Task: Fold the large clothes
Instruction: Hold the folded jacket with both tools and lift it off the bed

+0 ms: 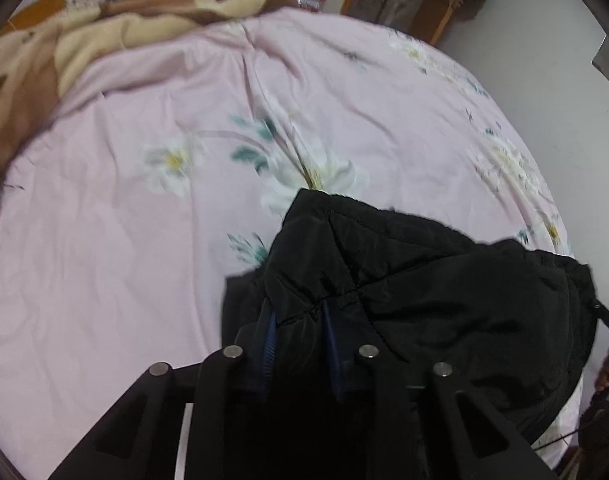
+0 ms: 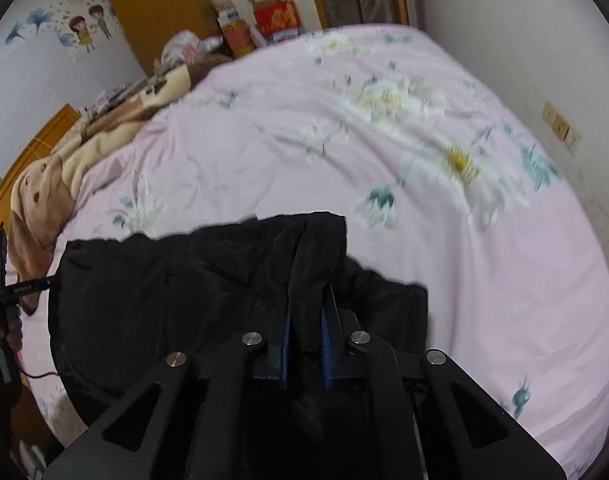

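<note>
A black padded jacket (image 1: pixel 424 280) is lying bunched at the near edge of a bed (image 1: pixel 124 260), spreading over the pink flowered sheet (image 2: pixel 504 280). The left tongs (image 1: pixel 298 320) are pinching a fold of the jacket between their blue pads (image 1: pixel 269 344), with cloth bulging over the fingers. The right tongs (image 2: pixel 306 320) are likewise clamping a ridge of the jacket, their pads (image 2: pixel 285 344) pressing it from both sides. Each view is showing the other device at the jacket's far end, held by a hand (image 1: pixel 608 376). A tan and brown blanket (image 1: pixel 104 32) is lying heaped at the bed's far side. Beyond it, boxes (image 2: pixel 276 16) and a wooden wardrobe (image 2: pixel 160 4) are standing against the wall.
</note>
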`<state>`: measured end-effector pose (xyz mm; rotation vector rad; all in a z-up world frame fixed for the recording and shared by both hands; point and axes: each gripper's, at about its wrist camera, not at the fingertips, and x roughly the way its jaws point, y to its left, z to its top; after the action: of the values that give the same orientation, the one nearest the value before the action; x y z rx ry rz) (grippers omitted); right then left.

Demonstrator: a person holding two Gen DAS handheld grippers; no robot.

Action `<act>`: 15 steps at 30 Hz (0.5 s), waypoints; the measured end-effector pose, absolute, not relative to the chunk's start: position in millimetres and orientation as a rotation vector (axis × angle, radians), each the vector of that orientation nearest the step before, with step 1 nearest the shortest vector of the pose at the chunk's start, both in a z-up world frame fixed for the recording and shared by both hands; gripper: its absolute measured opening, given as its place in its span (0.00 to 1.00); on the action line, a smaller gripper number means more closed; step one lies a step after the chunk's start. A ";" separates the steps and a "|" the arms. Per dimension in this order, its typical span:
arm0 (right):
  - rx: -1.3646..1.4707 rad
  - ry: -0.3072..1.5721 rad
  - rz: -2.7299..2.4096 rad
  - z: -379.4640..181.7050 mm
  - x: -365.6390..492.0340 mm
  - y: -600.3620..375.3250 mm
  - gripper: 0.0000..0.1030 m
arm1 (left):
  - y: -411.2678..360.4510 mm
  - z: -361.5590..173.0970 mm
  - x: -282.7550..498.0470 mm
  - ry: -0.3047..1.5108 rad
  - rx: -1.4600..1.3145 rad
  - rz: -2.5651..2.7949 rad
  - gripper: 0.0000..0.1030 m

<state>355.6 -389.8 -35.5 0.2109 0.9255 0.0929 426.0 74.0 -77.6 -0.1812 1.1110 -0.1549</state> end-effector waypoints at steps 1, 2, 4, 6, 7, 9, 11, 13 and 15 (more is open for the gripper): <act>0.213 0.877 0.081 -25.4 352.0 -390.5 0.10 | 76.1 -72.2 425.3 1.090 -0.188 -0.151 0.20; 0.215 0.836 0.071 -16.2 348.3 -392.1 0.10 | 78.3 -67.9 425.8 1.073 -0.202 -0.145 0.19; 0.206 0.755 0.062 2.0 342.4 -390.4 0.10 | 79.2 -58.6 425.4 1.026 -0.211 -0.136 0.19; 0.157 0.694 0.051 15.8 339.8 -381.3 0.10 | 73.7 -48.0 423.3 0.960 -0.178 -0.112 0.19; 0.139 0.666 0.048 21.0 339.9 -377.9 0.10 | 70.0 -43.8 422.3 0.918 -0.144 -0.098 0.19; 0.111 0.678 0.029 18.8 351.0 -375.8 0.10 | 64.1 -50.8 429.9 0.925 -0.106 -0.071 0.19; 0.103 0.777 -0.011 -3.5 372.7 -377.1 0.11 | 59.9 -70.7 442.5 0.990 -0.091 -0.054 0.19; 0.087 0.942 -0.068 -40.4 395.4 -377.3 0.12 | 50.4 -102.3 455.6 1.098 -0.041 -0.033 0.20; 0.072 1.038 -0.085 -68.1 405.8 -375.1 0.13 | 41.4 -119.7 461.0 1.123 0.019 -0.014 0.20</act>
<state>405.8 -375.1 -68.1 0.0723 1.0384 -0.0850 461.0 41.4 -119.7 0.0185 1.1230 -0.0139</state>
